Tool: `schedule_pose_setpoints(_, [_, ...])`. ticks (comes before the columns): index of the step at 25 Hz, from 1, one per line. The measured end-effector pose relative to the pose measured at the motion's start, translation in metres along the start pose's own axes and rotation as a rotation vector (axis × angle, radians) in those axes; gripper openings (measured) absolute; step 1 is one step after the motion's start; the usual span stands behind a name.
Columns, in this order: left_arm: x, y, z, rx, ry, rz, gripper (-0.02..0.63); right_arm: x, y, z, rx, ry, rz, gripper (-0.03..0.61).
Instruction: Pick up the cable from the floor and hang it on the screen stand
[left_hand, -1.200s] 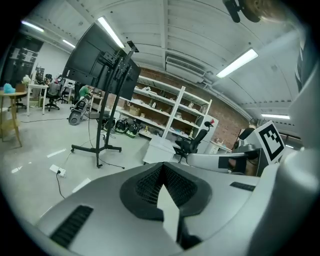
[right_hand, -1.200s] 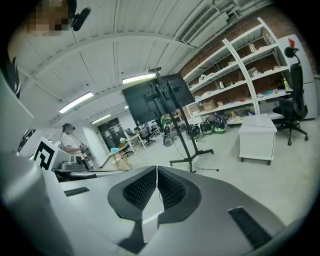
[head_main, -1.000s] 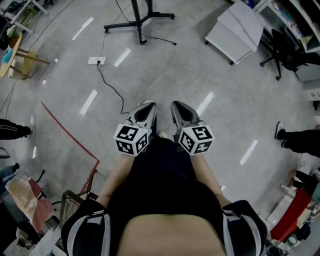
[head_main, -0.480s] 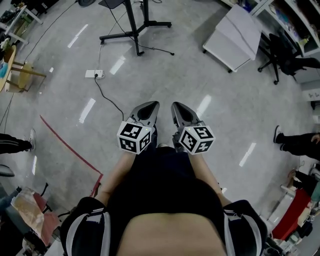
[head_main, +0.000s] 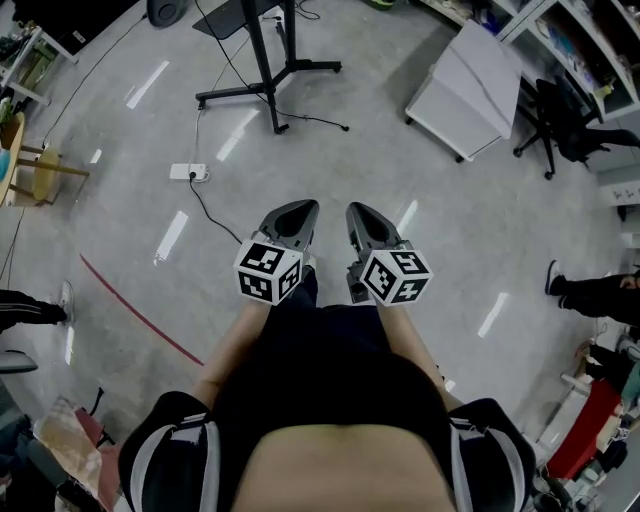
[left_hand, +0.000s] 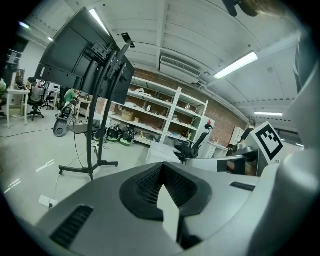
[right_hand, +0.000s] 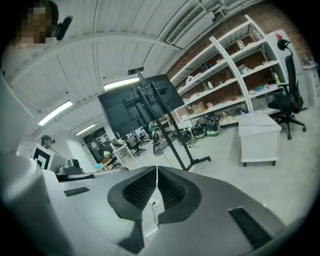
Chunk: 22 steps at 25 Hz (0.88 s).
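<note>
A thin black cable (head_main: 212, 202) lies on the grey floor, running from a white power strip (head_main: 188, 172) toward my grippers. The black screen stand (head_main: 266, 75) rises farther ahead, its feet spread on the floor. In the left gripper view the dark screen (left_hand: 86, 62) sits high on its pole. My left gripper (head_main: 297, 208) and right gripper (head_main: 361, 211) are held side by side at waist height, both shut and holding nothing. A short piece of cable (right_hand: 153, 210) shows on the floor below the right gripper (right_hand: 157, 169). The left gripper (left_hand: 161, 168) points toward the stand's base (left_hand: 89, 168).
A white cabinet (head_main: 468, 78) stands ahead on the right, with a black office chair (head_main: 562, 112) beyond it. A red line (head_main: 140, 312) crosses the floor at the left. Wooden furniture (head_main: 35, 172) is at the far left. Shelving (left_hand: 161, 116) lines the back wall. A person's leg (head_main: 598, 295) shows at the right.
The stand, power strip and cable have slid down the head view, so they are closer now. Both grippers keep their place side by side, still shut.
</note>
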<state>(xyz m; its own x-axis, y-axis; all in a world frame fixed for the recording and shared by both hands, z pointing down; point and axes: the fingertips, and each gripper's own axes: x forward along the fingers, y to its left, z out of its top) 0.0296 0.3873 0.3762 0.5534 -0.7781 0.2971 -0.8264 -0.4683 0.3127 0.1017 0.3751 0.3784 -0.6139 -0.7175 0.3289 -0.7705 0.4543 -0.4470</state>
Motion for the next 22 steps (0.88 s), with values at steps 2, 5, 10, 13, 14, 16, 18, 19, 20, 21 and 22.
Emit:
schedule_pose_setpoints(2, [0.006, 0.012, 0.006, 0.005, 0.000, -0.008, 0.003, 0.015, 0.000, 0.006, 0.001, -0.007, -0.002, 0.025])
schedule_pose_setpoints(5, [0.016, 0.029, 0.010, 0.017, 0.005, -0.028, 0.003, 0.036, 0.000, 0.011, 0.010, -0.015, -0.005, 0.025])
schedule_pose_setpoints(10, [0.024, 0.048, 0.010, 0.011, 0.009, -0.041, 0.003, 0.056, -0.004, 0.009, 0.035, -0.025, -0.020, 0.023])
schedule_pose_setpoints(13, [0.026, 0.055, 0.010, 0.010, 0.014, -0.049, 0.003, 0.064, -0.005, 0.011, 0.038, -0.027, -0.029, 0.025])
schedule_pose_setpoints(14, [0.027, 0.057, 0.009, 0.011, 0.017, -0.049, 0.003, 0.065, -0.005, 0.012, 0.037, -0.030, -0.031, 0.025])
schedule_pose_setpoints(16, [0.028, 0.059, 0.009, 0.010, 0.018, -0.050, 0.003, 0.066, -0.006, 0.013, 0.036, -0.036, -0.035, 0.025])
schedule_pose_setpoints(18, [0.030, 0.058, 0.010, 0.010, 0.013, -0.053, 0.003, 0.065, -0.009, 0.015, 0.035, -0.041, -0.039, 0.024])
schedule_pose_setpoints(19, [0.031, 0.057, 0.011, 0.010, 0.011, -0.054, 0.003, 0.065, -0.010, 0.016, 0.034, -0.043, -0.042, 0.025])
schedule_pose_setpoints(20, [0.031, 0.058, 0.011, 0.010, 0.010, -0.052, 0.003, 0.065, -0.011, 0.016, 0.032, -0.044, -0.045, 0.025])
schedule_pose_setpoints(21, [0.030, 0.059, 0.011, 0.009, 0.010, -0.050, 0.003, 0.066, -0.011, 0.017, 0.031, -0.045, -0.047, 0.025])
schedule_pose_setpoints(22, [0.029, 0.060, 0.010, 0.007, 0.009, -0.048, 0.003, 0.066, -0.011, 0.016, 0.029, -0.045, -0.050, 0.023])
